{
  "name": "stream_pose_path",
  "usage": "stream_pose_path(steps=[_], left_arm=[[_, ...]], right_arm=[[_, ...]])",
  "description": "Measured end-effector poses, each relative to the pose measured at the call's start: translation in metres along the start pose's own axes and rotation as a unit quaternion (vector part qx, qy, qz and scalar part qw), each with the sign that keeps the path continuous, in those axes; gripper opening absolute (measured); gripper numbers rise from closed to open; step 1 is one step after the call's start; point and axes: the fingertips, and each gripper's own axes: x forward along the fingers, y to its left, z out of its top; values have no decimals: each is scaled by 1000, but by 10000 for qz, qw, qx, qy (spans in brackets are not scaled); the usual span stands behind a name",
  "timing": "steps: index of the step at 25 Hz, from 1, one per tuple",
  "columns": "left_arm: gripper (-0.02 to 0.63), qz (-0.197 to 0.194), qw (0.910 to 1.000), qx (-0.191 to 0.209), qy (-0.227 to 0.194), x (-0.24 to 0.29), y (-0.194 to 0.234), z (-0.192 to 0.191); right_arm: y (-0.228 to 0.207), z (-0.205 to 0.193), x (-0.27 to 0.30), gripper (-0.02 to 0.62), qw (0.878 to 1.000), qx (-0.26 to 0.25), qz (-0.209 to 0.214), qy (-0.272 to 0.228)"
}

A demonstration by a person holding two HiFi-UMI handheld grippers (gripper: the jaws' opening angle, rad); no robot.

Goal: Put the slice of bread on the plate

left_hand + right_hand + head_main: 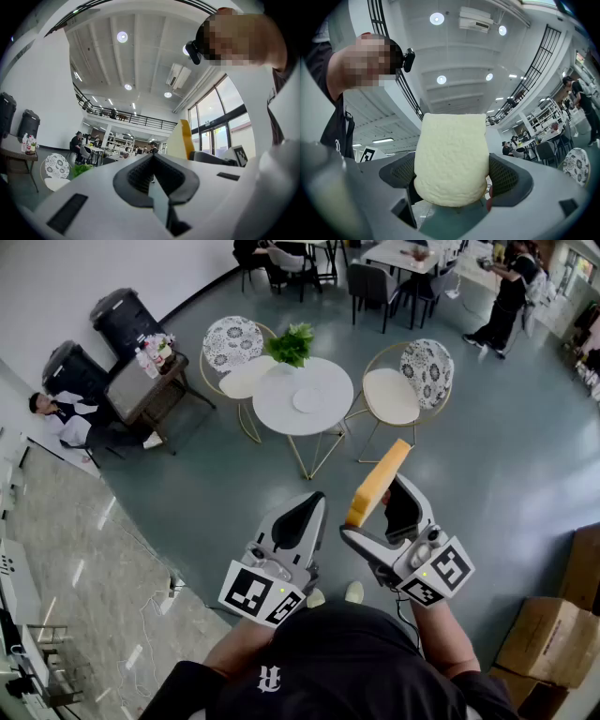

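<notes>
My right gripper (377, 514) is shut on a slice of bread (378, 482), which stands on edge between the jaws, pale face and yellow-brown crust showing. In the right gripper view the bread (451, 159) fills the gap between the two pads of that gripper (451, 182). My left gripper (310, 510) is beside it, shut with nothing in it; its pads meet in the left gripper view (152, 176), where the bread (182, 140) shows to the right. A white plate (307, 399) lies on a round white table (277, 407) some way ahead on the floor below.
A green plant (291, 343) stands on the table's far edge. Patterned chairs (232, 345) (412, 376) flank the table. A dark side table with bottles (150, 371) and black bins (122, 320) are at left, and cardboard boxes (548, 638) at right. People are at the far tables.
</notes>
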Motion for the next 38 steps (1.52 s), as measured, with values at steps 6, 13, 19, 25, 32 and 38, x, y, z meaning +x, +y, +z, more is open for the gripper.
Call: stream_pose_path(steps=[6, 13, 19, 25, 32, 38], left_arm=[[8, 10, 10000, 26, 16, -1, -2, 2], [8, 3, 10000, 21, 68, 0, -5, -2], [8, 6, 9999, 64, 89, 0, -7, -4], [8, 59, 9999, 131, 92, -2, -9, -9], [8, 122, 9997, 213, 75, 0, -11, -7], [8, 182, 9995, 268, 55, 3, -20, -10]], right_arm=[[2, 2, -1, 492, 10000, -16, 11, 11], [2, 4, -5, 494, 10000, 52, 10, -28], [2, 6, -7, 494, 9999, 94, -2, -58], [2, 5, -13, 494, 10000, 40, -15, -26], [-1, 9, -18, 494, 9999, 74, -47, -58], [-4, 11, -27, 494, 9999, 135, -13, -69]])
